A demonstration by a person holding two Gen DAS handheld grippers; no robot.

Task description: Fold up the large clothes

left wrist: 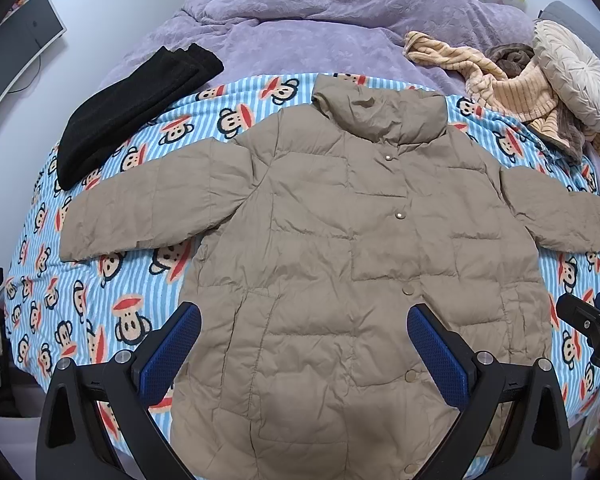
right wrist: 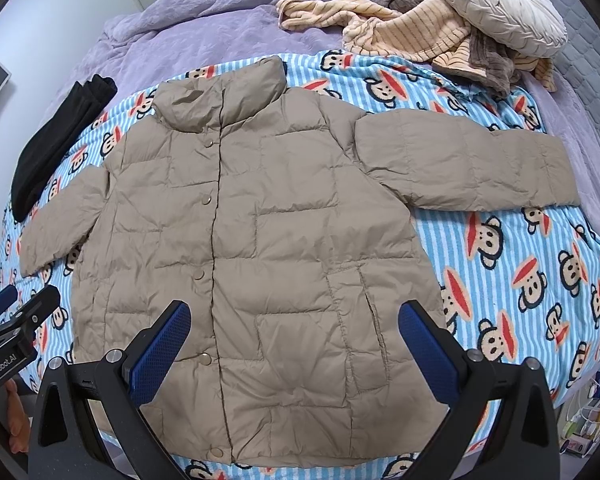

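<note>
On bed, jacket (left wrist: pixel 324 248) spread flat, unfolded

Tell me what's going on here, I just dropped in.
A person holds two grippers over a tan puffer jacket spread flat, snapped shut, sleeves out, on a monkey-print blanket. The left gripper and right gripper both hover open above the hem, gripping nothing. No fold has been made yet.

Bed (left wrist: pixel 320 32) with purple cover, blue striped monkey-print blanket (left wrist: pixel 112 312) spread over its near part, tan puffer jacket (left wrist: pixel 340 260) flat on the blanket, black folded garment (left wrist: pixel 132 108) left of the jacket, striped beige clothes (left wrist: pixel 500 84) and round cream cushion (left wrist: pixel 576 76) right behind the jacket
</note>
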